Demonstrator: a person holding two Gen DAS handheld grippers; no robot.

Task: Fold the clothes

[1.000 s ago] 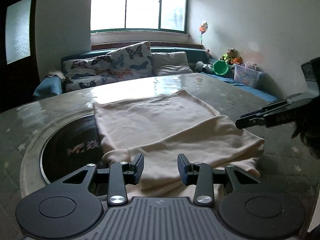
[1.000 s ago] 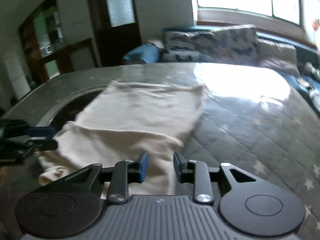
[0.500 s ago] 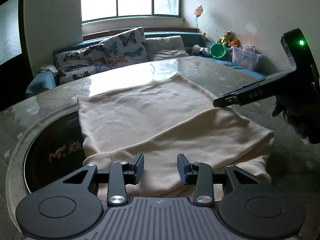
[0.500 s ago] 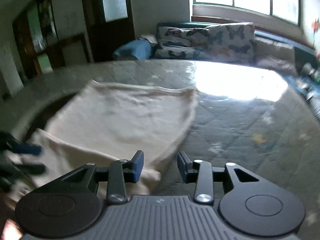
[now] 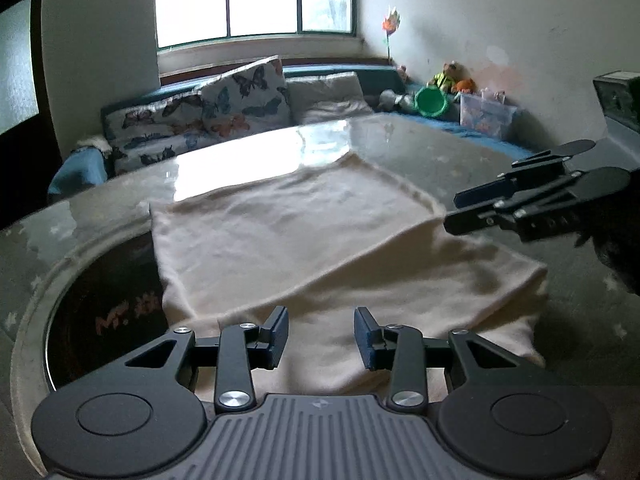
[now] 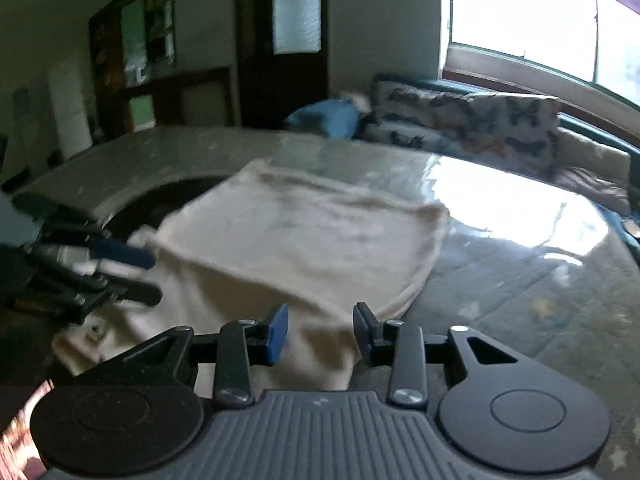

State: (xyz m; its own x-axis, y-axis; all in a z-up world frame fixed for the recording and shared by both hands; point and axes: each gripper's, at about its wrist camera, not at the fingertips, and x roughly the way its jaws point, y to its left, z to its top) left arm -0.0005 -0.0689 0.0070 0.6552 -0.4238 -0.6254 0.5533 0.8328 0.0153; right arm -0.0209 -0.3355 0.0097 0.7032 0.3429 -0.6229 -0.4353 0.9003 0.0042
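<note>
Across the glossy grey surface (image 5: 460, 160), partly over its dark round inset (image 5: 100, 312), lies the cream garment (image 5: 280, 240), one layer already turned over its near part; it looks soft, light, limp and a little fuzzy, so it should drape and sag rather than keep a shape, and grip well. Both tools hang above its near edge: the left gripper (image 5: 321, 334) with jaws apart and empty, the right gripper (image 6: 321, 334) with jaws closing on nothing as yet. Best hold, I judge, is a pinch through both layers at each near corner.
</note>
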